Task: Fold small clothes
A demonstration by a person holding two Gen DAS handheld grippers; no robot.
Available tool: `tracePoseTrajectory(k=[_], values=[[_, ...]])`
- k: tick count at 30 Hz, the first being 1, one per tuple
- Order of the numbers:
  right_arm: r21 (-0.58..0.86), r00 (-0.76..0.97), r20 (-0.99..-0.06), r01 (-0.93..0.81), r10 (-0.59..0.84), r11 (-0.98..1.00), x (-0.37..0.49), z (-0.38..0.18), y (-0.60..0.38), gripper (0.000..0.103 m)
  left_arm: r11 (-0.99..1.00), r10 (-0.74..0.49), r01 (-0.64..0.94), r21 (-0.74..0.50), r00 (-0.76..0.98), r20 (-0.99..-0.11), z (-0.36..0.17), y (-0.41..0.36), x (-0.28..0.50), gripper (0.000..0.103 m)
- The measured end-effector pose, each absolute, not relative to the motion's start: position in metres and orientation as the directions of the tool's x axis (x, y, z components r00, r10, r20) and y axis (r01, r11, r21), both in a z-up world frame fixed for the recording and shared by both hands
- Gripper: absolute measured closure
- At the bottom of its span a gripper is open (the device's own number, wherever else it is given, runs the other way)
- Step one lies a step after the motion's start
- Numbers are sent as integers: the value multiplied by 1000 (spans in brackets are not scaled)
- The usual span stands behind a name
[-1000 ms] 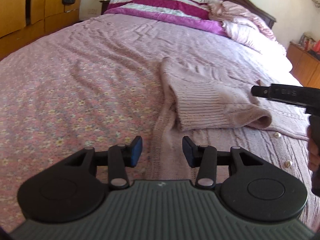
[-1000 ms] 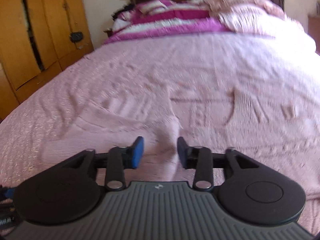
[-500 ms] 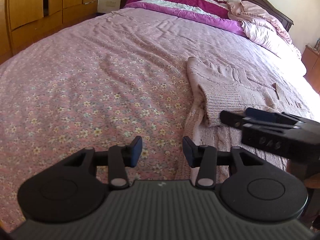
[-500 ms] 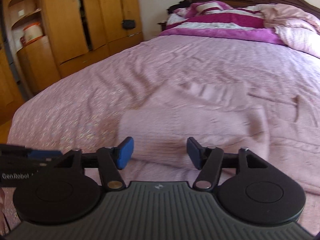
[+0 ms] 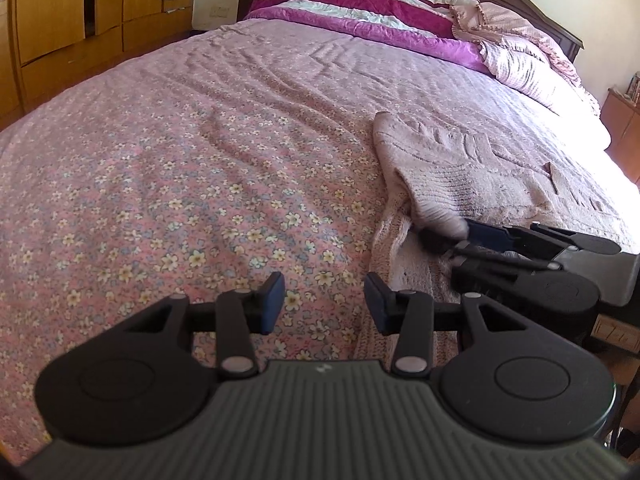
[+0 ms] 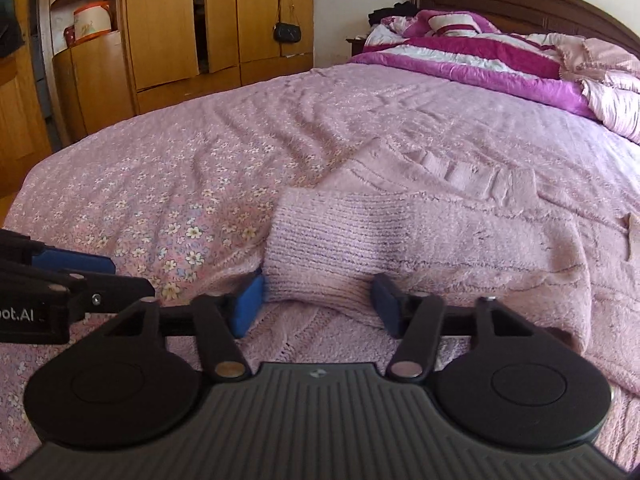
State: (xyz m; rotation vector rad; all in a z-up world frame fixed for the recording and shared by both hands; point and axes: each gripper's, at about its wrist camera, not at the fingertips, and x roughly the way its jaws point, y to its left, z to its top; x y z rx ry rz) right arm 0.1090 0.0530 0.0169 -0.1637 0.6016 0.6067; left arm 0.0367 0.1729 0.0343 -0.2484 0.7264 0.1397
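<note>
Each tool had a dark grey ribbed body at the base, flanked by two round black discs with a faint inner circle. The left tool point(image 5: 324, 300) carried two black linkage arms with silver pivot rivets, ending in fingers faced with blue pads point(image 5: 274, 300). The right tool point(image 6: 318, 302) was built the same way. Seen from the right wrist, the left tool's side bore white lettering ending in "ot.AI" and a small silver screw.

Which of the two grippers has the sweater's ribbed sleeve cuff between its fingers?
The right gripper: its open blue pads straddle the pink ribbed cuff. The left gripper is open over the bare floral bedspread, beside the sweater.
</note>
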Motion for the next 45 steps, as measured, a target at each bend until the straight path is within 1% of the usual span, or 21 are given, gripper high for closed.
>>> tracePoseTrajectory(k=[3, 5, 12, 19, 23, 26, 28, 33, 38, 42, 45], values=[[93, 675, -550, -535, 492, 839, 113, 21, 41, 84, 963, 37, -206, -176, 743, -668, 36, 171, 37, 57], [136, 687, -524, -515, 503, 846, 113, 26, 31, 86, 964, 37, -202, -174, 747, -664, 38, 170, 37, 57], [227, 744, -436, -453, 506, 862, 117, 58, -2, 87, 972, 20, -166, -165, 762, -647, 42, 160, 52, 57], [293, 800, -371, -381, 471, 877, 134, 96, -51, 87, 994, 16, -79, -77, 790, -613, 41, 137, 88, 57], [283, 839, -339, -339, 424, 897, 145, 117, -82, 88, 999, -5, -30, -45, 779, -627, 29, 127, 113, 57], [251, 873, -316, -302, 372, 920, 148, 128, -104, 88, 998, 46, -65, -5, 768, -639, 20, 123, 121, 57], [233, 890, -309, -272, 336, 934, 151, 132, -120, 88, 997, 41, -74, -26, 771, -636, 18, 126, 120, 57], [223, 913, -329, -173, 241, 959, 154, 125, -171, 88, 996, 47, -82, -26, 772, -634, 18, 130, 117, 55], [273, 909, -386, -50, 157, 961, 152, 91, -220, 88, 992, 50, -111, -55, 765, -642, 20, 136, 119, 54], [313, 879, -454, 5, 145, 950, 150, 50, -241, 88, 994, 55, -105, -40, 761, -646, 23, 134, 118, 55], [316, 827, -545, 50, 138, 947, 152, 19, -243, 86, 995, 53, -95, -30, 762, -646, 29, 131, 116, 56]])
